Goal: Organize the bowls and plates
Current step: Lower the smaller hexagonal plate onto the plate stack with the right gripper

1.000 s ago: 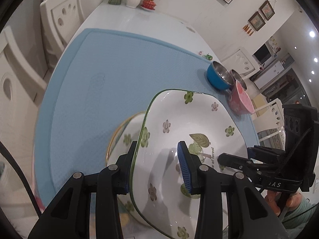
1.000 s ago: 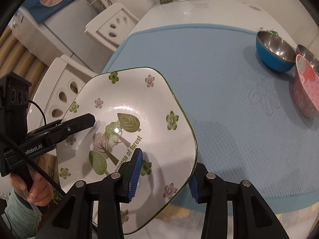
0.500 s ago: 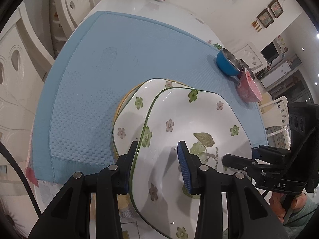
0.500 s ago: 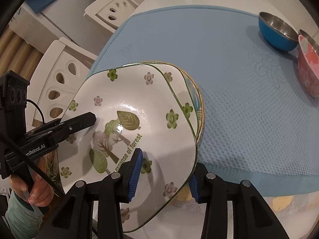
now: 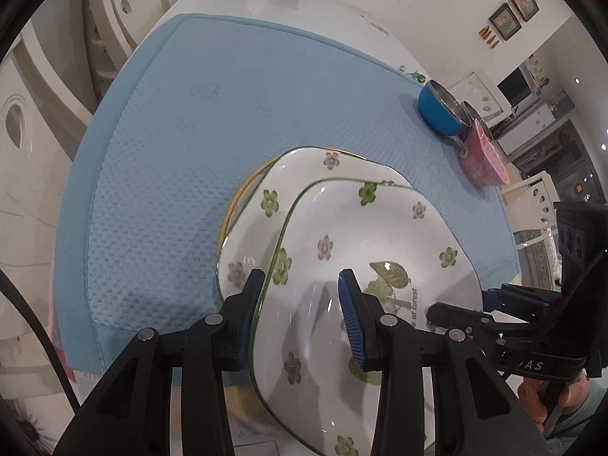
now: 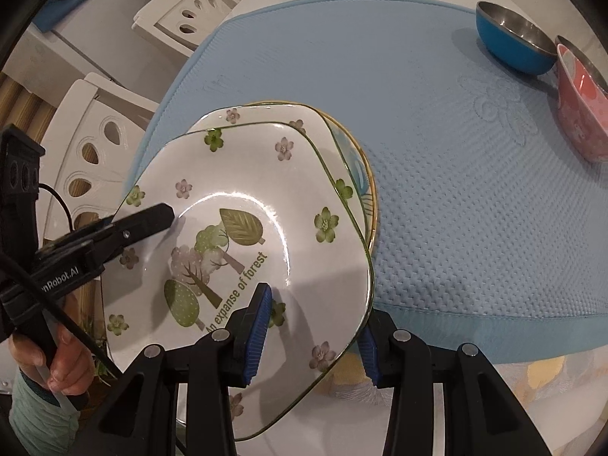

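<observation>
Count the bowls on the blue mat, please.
3: a blue bowl at the mat's far right, a pink bowl beside it, and a steel bowl mostly hidden behind the pink one. More may be hidden.

top plate [image 6: 243,205]: glazed ceramic, glossy, smooth, white with printed flowers and tree; light glints on it
lower plate [image 5: 258,205]: same glossy glazed ceramic, thin green rim line
bottom dish [image 6: 366,190]: glossy, gold-toned rim, mostly hidden
mat [image 5: 235,87]: blue cloth, matt, dimpled waffle texture, stitched hem along table's near edge
table [image 5: 304,11]: white, smooth, shiny at far edge
blue bowl [image 6: 509,43]: brushed metal inside, glossy blue outside
pink bowl [image 6: 581,121]: glossy, looks ceramic or plastic, cannot tell
left gripper [image 5: 300,319]: matt black plastic, metal pins
pads [image 6: 258,326]: blue, ribbed, rubbery
chairs [image 6: 98,140]: white painted, smooth
</observation>
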Available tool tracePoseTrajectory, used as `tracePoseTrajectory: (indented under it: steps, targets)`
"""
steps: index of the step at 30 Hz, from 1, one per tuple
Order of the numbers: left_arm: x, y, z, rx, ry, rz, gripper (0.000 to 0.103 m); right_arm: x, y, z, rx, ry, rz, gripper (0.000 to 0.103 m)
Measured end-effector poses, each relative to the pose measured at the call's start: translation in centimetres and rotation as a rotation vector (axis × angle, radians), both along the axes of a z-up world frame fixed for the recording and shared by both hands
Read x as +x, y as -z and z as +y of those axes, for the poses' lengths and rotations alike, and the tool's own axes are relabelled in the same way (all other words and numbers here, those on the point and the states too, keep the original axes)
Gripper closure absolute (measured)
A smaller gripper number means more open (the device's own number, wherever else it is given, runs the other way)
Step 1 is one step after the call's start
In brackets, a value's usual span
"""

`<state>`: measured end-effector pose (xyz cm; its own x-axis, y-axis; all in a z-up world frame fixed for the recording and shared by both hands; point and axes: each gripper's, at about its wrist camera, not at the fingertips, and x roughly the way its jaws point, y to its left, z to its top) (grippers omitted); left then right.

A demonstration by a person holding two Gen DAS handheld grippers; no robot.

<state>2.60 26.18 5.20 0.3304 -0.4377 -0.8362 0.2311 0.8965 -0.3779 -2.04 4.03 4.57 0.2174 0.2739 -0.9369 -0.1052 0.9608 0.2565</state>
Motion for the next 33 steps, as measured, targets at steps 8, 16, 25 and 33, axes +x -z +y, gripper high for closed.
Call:
tracePoseTrajectory:
  steps: [8,16,25,33]
  targets:
    - [1.4,0.0,0.1,-0.021,0.036,-0.003,0.066,0.7,0.3,-0.1,-0.002,0.052,0.013,0.062]
    - [2.5,-0.3,0.6,-0.053,0.063,0.0,0.065,1.1,0.2,0.2,-0.016,0.089,0.021,0.062]
    - [3.9,-1.5,1.6,-0.026,0.057,-0.018,0.063,0.5,0.2,1.6,-0.061,0.037,0.048,0.062]
    - [4.8,-2.6,1.7,0.019,0.098,-0.068,0.063,-0.4,-1.5,2.8,-0.115,-0.028,0.004,0.062]
